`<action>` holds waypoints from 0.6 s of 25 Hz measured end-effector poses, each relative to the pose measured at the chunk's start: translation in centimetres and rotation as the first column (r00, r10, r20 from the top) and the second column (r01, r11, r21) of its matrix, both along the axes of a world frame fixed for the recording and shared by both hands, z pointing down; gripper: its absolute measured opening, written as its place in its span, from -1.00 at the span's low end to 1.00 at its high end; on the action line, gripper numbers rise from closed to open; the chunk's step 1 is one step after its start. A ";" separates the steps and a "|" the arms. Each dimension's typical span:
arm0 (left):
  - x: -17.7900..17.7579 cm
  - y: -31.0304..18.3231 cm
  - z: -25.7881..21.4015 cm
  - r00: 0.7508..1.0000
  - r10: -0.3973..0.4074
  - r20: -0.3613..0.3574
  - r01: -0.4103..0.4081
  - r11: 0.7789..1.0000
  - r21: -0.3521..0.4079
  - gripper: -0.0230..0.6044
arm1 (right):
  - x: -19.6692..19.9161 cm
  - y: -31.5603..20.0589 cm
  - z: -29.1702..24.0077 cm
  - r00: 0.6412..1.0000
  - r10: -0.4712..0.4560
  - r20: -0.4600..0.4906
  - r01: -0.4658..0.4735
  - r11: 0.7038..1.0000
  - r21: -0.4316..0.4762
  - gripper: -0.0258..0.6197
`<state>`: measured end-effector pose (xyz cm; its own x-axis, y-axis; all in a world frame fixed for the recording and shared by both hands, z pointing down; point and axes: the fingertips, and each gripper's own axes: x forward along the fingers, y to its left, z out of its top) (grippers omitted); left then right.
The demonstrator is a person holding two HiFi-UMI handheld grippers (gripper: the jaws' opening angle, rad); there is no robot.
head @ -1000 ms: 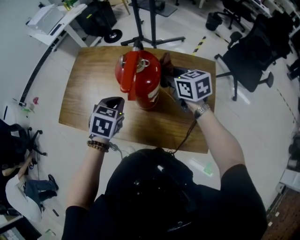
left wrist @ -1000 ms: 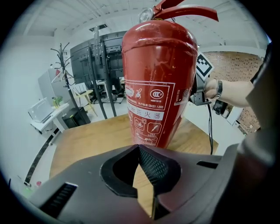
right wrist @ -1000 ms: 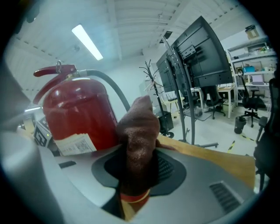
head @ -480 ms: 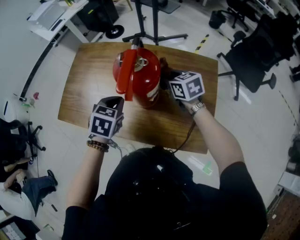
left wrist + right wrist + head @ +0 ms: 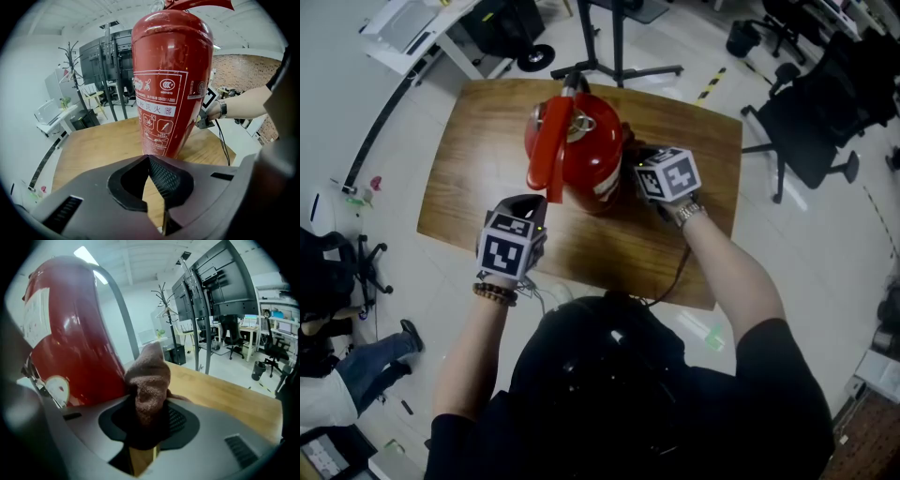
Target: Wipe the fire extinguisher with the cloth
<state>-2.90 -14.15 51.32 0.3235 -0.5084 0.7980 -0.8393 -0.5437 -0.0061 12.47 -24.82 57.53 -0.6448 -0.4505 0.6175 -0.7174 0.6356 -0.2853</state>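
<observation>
A red fire extinguisher (image 5: 577,155) stands upright on the wooden table (image 5: 478,141). My left gripper (image 5: 528,204) hovers just in front of it, a little to the left. Its jaws are shut and empty (image 5: 151,164), and the labelled body (image 5: 171,79) rises ahead of them. My right gripper (image 5: 636,167) is at the extinguisher's right side, shut on a brown-pink cloth (image 5: 149,378). The bunched cloth sticks up between the right gripper's (image 5: 146,425) pads and lies against the red body (image 5: 70,343), next to the pressure gauge (image 5: 58,389).
A black tripod base (image 5: 614,56) stands beyond the table's far edge. A black office chair (image 5: 811,112) is at the right, a white desk (image 5: 412,23) at the far left. A cable (image 5: 675,267) hangs from my right gripper over the near table edge.
My right gripper has gone down along the extinguisher's right side with the cloth in it. The left gripper has stayed where it was.
</observation>
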 end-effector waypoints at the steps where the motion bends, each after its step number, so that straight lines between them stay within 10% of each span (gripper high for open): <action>1: 0.0 0.1 0.1 1.000 -0.002 0.001 0.002 1.000 -0.002 -0.93 | 0.0 0.0 0.5 1.000 -0.001 -0.004 0.001 1.000 -0.006 -0.55; 15: -0.5 0.6 1.0 1.000 -0.021 0.014 0.021 0.999 -0.026 -0.93 | 0.0 0.3 5.3 0.998 -0.021 -0.054 0.016 0.997 -0.076 -0.55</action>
<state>-3.43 -13.60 52.31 0.3016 -0.4940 0.8155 -0.8504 -0.5261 -0.0042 12.44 -24.53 62.81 -0.6169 -0.3898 0.6837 -0.7215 0.6271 -0.2935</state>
